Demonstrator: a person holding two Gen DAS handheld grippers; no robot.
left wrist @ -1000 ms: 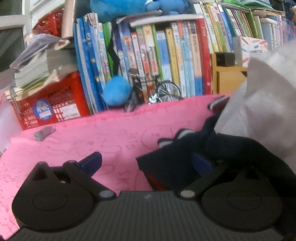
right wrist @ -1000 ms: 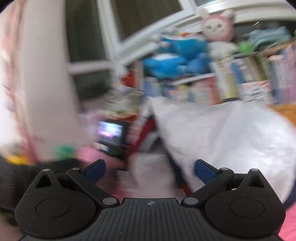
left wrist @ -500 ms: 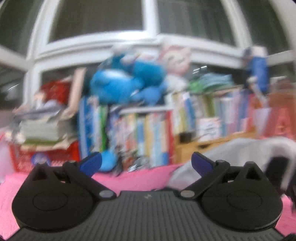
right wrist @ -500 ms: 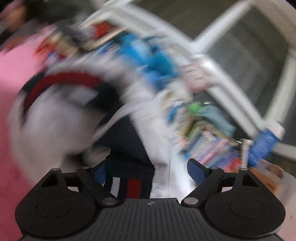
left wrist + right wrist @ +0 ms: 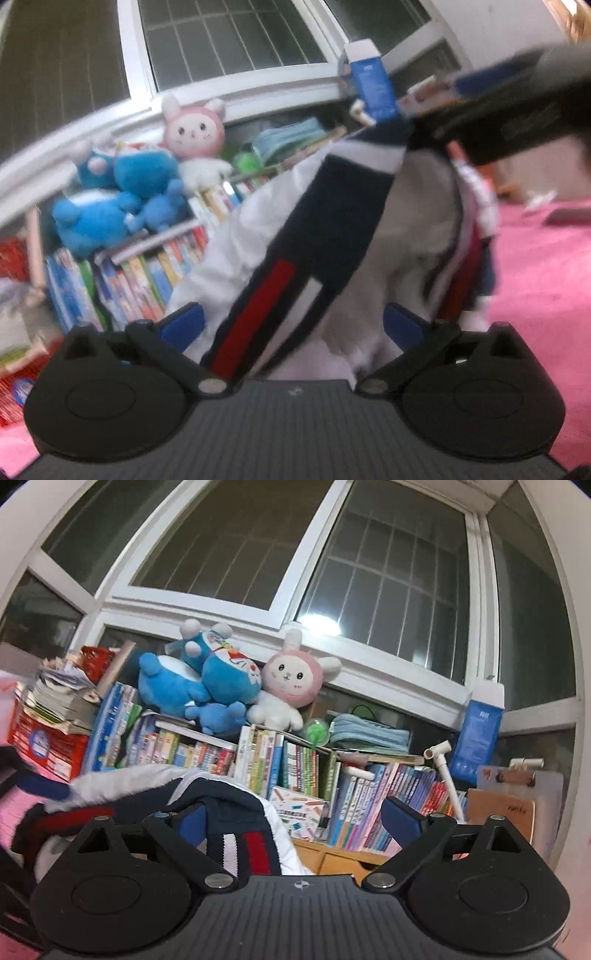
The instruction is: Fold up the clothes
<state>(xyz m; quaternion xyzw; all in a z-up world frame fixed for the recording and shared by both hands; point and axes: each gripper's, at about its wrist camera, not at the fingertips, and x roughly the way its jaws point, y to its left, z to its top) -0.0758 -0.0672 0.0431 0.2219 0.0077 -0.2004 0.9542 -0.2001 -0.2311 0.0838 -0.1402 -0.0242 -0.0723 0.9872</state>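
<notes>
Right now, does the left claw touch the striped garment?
Touching. In the left wrist view the garment drapes over the left claw, its striped band lying against the claw's body between the open fingers.

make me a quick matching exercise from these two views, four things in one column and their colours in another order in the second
Things:
1. rabbit plush
2. cat plush toys
3. basket
4. bed cover

Colours:
A. red
B. blue with white
C. plain pink
D. pink hood, white body

Pairs: 1-D, 2-B, 3-A, 4-C
</notes>
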